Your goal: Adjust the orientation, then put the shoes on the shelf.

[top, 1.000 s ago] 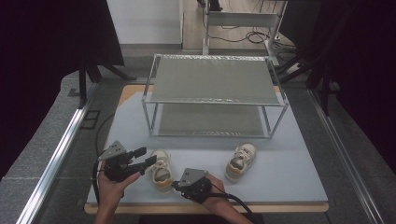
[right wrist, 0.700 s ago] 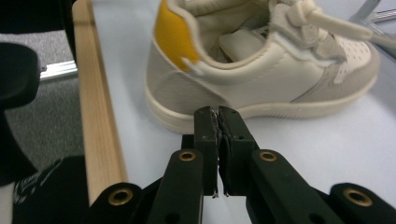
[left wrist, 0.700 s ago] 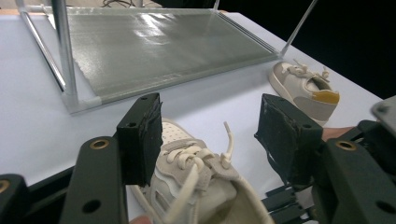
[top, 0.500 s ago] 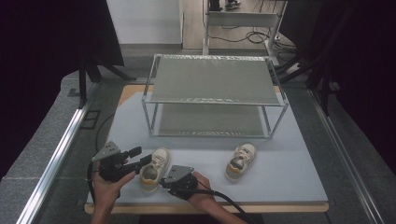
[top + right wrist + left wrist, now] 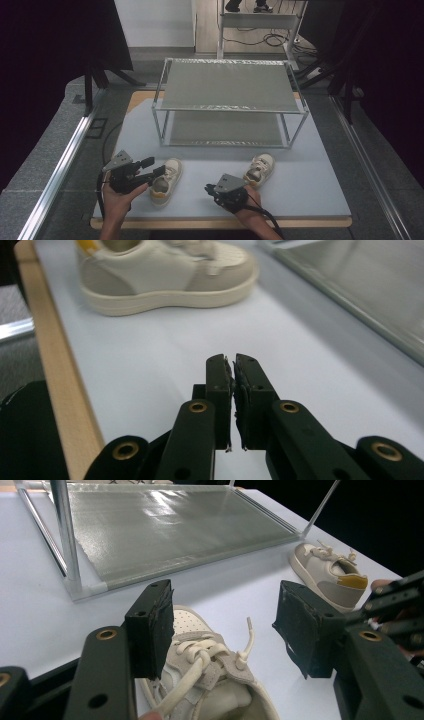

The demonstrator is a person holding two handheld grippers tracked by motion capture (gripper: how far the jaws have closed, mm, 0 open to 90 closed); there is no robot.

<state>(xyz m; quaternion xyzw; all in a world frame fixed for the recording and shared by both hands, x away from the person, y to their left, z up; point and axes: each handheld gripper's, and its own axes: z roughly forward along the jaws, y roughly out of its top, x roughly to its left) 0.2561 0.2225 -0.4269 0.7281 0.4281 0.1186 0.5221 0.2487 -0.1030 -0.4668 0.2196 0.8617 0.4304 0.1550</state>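
Two pairs of jaws, mine: the left gripper [image 5: 222, 630] gapes wide astride the near shoe [image 5: 210, 680], one pad against its laces, not clamping — the right gripper [image 5: 233, 390] is pinched together on nothing. The near shoe lies near the table [image 5: 310, 190] front, the other shoe [image 5: 260, 169] beside my right gripper, the rack [image 5: 230, 92] beyond.

Two shoes lie on the table [image 5: 310, 200] before the rack [image 5: 230, 95], one [image 5: 164, 175] left, one [image 5: 260, 169] right.
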